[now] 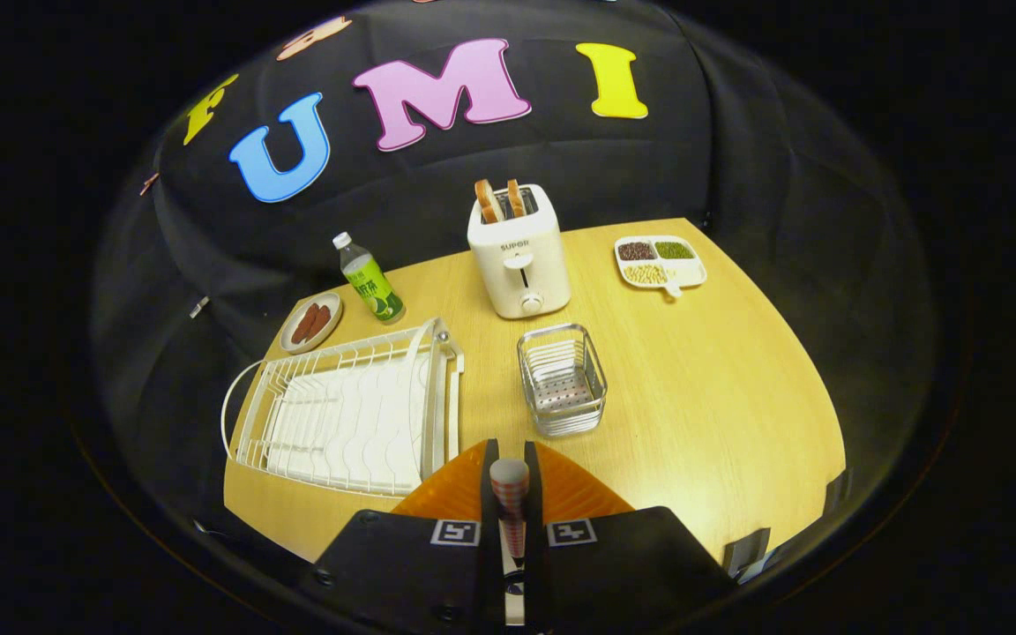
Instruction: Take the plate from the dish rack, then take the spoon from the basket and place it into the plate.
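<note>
Gripping spoon (509, 494), claw (509, 476) over orange plate (578, 489) on wooden table (711, 397)

Table (720, 397) is showing pale wood grain, smooth, satin sheen toward its right edge. Rack (345, 414) is looking like white coated wire. Basket (562, 379) is reading as shiny bare metal wire. Toaster (519, 251) is showing glossy white plastic. Plate (574, 489) is appearing ridged, glossy orange. Gripper (509, 494) fingers are looking matt black, pressing a patterned spoon (509, 494) handle.
</note>
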Tool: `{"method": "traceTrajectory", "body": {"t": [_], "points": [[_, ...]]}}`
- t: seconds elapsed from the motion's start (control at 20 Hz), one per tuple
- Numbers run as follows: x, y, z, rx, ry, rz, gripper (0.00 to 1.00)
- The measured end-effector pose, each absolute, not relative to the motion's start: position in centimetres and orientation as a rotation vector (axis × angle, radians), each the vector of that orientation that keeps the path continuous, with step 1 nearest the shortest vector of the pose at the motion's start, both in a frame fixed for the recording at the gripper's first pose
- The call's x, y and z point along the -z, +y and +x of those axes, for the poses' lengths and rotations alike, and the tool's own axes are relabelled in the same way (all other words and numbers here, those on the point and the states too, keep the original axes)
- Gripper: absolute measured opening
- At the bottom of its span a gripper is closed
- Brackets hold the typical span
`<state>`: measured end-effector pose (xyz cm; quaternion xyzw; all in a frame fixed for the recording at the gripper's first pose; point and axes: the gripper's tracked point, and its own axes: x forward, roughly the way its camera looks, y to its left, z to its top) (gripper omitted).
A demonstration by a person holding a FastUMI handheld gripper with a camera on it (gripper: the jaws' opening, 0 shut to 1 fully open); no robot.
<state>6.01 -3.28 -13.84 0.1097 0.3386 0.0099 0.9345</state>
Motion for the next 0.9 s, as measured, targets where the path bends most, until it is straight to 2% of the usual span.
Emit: {"method": "traceTrajectory", "body": {"t": [0.45, 0.85, 0.9], "points": [[21.0, -1.1, 4.2, -0.030, 0.846, 0.226, 0.15], [21.6, -1.7, 4.4, 0.004, 0.859, 0.241, 0.18], [21.5, -1.7, 4.5, 0.002, 0.854, 0.247, 0.27]]}}
